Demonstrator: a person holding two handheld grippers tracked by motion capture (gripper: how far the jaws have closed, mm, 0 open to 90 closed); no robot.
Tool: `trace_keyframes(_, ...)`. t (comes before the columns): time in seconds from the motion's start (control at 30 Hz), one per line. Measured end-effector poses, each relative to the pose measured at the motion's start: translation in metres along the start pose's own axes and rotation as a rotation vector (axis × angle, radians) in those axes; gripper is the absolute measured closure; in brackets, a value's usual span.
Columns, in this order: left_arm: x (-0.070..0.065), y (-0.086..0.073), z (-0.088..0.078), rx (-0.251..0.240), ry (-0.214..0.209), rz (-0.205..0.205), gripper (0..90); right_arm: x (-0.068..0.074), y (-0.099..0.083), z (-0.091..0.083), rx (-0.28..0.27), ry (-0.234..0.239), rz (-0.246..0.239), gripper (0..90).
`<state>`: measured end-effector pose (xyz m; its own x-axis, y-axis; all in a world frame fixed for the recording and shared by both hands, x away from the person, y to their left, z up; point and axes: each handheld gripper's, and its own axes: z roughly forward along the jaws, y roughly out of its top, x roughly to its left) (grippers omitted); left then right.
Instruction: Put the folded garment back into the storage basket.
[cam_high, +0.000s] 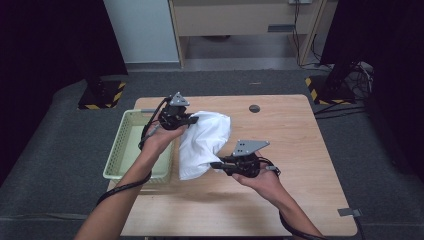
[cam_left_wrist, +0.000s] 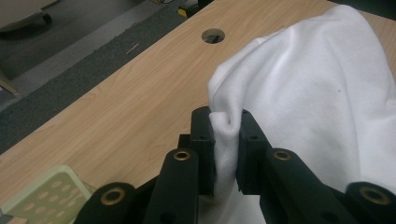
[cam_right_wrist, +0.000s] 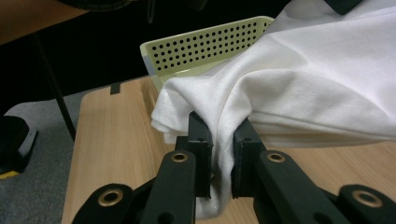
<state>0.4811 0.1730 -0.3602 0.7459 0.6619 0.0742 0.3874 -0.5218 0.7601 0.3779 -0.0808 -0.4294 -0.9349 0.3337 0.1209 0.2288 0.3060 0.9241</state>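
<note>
A white cloth (cam_high: 204, 140) hangs between my two grippers above the wooden table (cam_high: 295, 135). My left gripper (cam_high: 194, 120) is shut on the cloth's upper edge near the basket. In the left gripper view the white cloth (cam_left_wrist: 303, 88) is pinched as a fold between the left gripper (cam_left_wrist: 227, 140) pads. My right gripper (cam_high: 216, 165) is shut on the cloth's lower part, closer to the person. The right gripper view shows the right gripper (cam_right_wrist: 220, 144) clamping a bunched fold of the white cloth (cam_right_wrist: 299, 93), whose lower end droops below the jaws.
A pale green perforated basket (cam_high: 131, 145) stands at the table's left edge, its wall (cam_right_wrist: 205, 44) just behind the cloth. A round cable hole (cam_high: 254, 108) lies near the far edge. Bare wood spreads to the right and front. Black stands with striped bases sit on the floor beyond.
</note>
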Motion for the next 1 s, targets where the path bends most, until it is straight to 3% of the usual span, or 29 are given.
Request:
trace_keyframes(0.47, 0.017, 0.002, -0.018, -0.016, 0.024, -0.011, 80.7, 0.0, 0.014, 0.019, -0.015, 0.014, -0.019, 81.4)
trace_keyframes(1.0, 0.039, -0.006, -0.043, 0.004, 0.076, -0.016, 80.7, -0.002, 0.028, 0.052, -0.037, 0.058, -0.048, 81.4)
